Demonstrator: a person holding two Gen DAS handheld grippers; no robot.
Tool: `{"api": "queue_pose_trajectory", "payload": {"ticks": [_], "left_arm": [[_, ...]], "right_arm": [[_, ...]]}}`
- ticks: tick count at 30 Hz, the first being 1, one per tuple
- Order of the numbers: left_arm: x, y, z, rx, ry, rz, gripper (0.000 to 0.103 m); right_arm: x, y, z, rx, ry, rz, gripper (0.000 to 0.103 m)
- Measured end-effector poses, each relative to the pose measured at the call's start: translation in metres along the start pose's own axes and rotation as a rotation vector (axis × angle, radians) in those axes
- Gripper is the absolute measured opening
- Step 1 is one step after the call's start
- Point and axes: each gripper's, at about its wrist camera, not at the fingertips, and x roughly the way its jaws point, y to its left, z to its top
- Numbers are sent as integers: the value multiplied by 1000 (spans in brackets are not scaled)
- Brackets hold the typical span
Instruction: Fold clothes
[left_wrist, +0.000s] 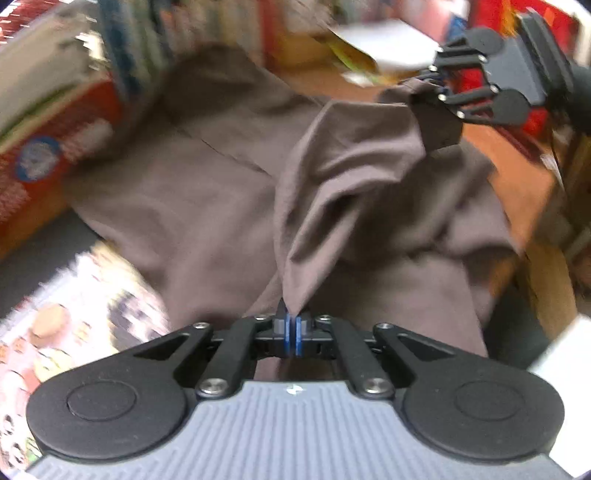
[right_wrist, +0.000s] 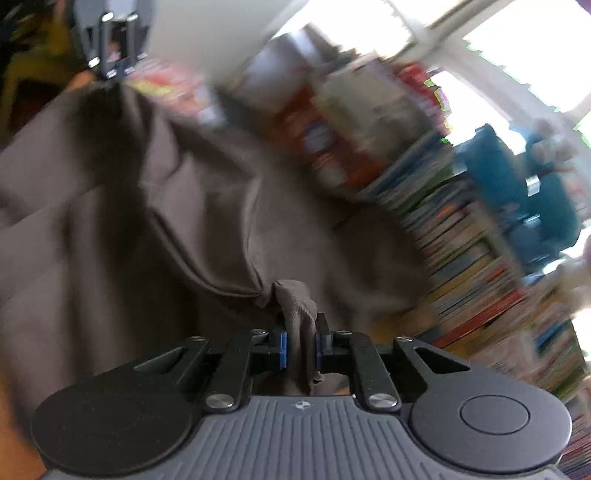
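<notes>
A brown-grey garment (left_wrist: 207, 192) lies spread over a wooden table (left_wrist: 517, 173). My left gripper (left_wrist: 294, 334) is shut on a thin pinch of its cloth, and a fold rises from that pinch up to the right. At the upper right of the left wrist view my right gripper (left_wrist: 441, 83) holds the other end of the raised fold. In the right wrist view the right gripper (right_wrist: 301, 350) is shut on a thick bunched wad of the garment (right_wrist: 184, 206). The left gripper (right_wrist: 114, 72) shows at the top left there, holding a cloth corner. Both views are motion-blurred.
A red and white box (left_wrist: 55, 147) and a row of books (left_wrist: 192, 33) border the garment at the left and back. A printed magazine (left_wrist: 74, 325) lies at the near left. Stacked books (right_wrist: 480, 258) and a blue object (right_wrist: 517, 199) fill the right of the right wrist view.
</notes>
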Motion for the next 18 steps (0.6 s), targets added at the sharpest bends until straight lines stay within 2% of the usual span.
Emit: {"api": "queue_pose_trajectory", "payload": {"ticks": [3,5,6,7,10,13,15,17,18], "left_arm": [[8,-12,-10,19,49,-28,0],[11,-13,-13,24,69,-21,0],[9,-12,-12,19,67,-15,0],[6,-10,-11,12,62,-9,0],[-10,-3,-5,-22,3,14,3],[-26,3,4,-49,-54,40,6],[-33,2,8,-50,-72,60,6],[-36,0,8,-51,-74,61,15],[-34,-1,6,-51,-65,54,18]], "right_arm": [[-11,9,-11,43,51,46,20],[-19,6,-16,117,65,67,35],[-24,2,-17,170,61,88,50],[-32,-3,-17,232,48,114,61],[-55,-23,-9,426,-29,119,80],[-54,-36,8,498,-75,78,88],[-54,-44,19,545,-106,50,88],[-37,-38,26,541,-58,71,84],[-25,-31,29,528,-18,92,75]]}}
